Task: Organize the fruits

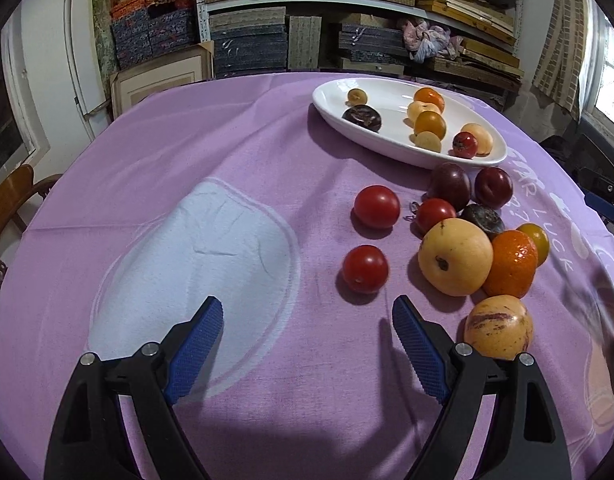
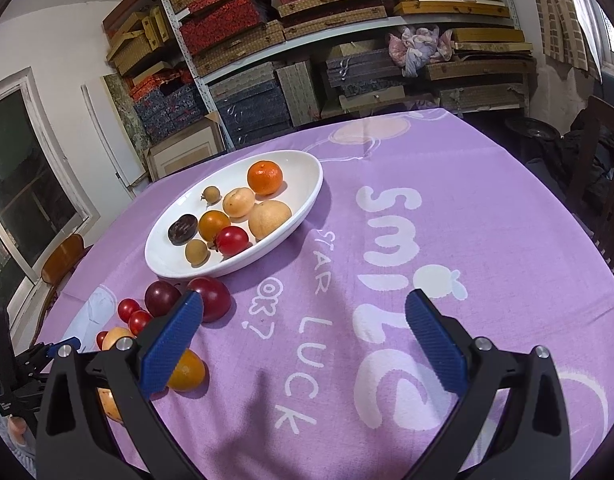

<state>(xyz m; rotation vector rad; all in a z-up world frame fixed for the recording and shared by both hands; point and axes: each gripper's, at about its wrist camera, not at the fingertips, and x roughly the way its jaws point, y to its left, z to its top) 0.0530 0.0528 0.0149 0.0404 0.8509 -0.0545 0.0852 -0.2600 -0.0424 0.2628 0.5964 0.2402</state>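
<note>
Both our left gripper point(image 1: 307, 316) and right gripper point(image 2: 303, 312) are spread wide, holding nothing. The white dish point(image 2: 175, 264) of fruit sits toward the counter's point(image 2: 487, 208) far edge. Only our left view shows the whole loose pile, including the striped fruit point(image 1: 498, 327).

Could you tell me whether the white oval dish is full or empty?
Partly full: the white oval dish holds eight small fruits, with bare white areas showing between them.
</note>
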